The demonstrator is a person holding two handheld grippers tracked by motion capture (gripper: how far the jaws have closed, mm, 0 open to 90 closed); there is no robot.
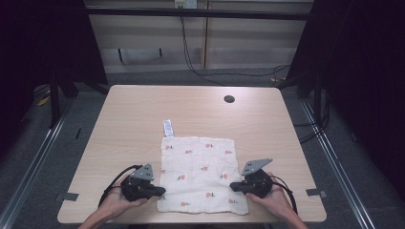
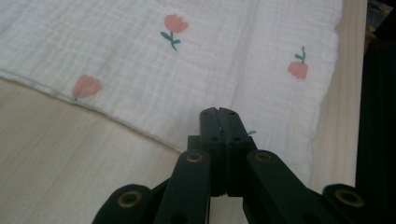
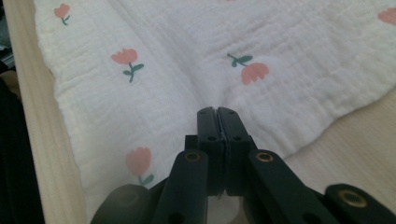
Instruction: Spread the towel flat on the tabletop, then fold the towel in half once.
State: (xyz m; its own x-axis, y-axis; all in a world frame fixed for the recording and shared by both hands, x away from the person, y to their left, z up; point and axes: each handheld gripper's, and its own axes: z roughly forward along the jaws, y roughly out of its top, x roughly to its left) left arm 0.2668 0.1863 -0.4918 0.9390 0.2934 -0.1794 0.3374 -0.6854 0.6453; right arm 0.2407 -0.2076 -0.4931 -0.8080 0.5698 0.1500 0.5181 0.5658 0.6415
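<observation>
Jaws pinch crinkled square muslin cloth (image 1: 200, 174).

My left gripper (image 1: 160, 192): black body, grey three-cornered plate on top, black cable looping off its rear. My right gripper (image 1: 234, 186): same build, same grey plate, cable trailing behind. Seen close in the gripper views, each has two flat matte-black jaws with small dark screw heads. Black linkage arms carry brass-coloured pivot rings. My forearms are bare, no sleeves.
</observation>
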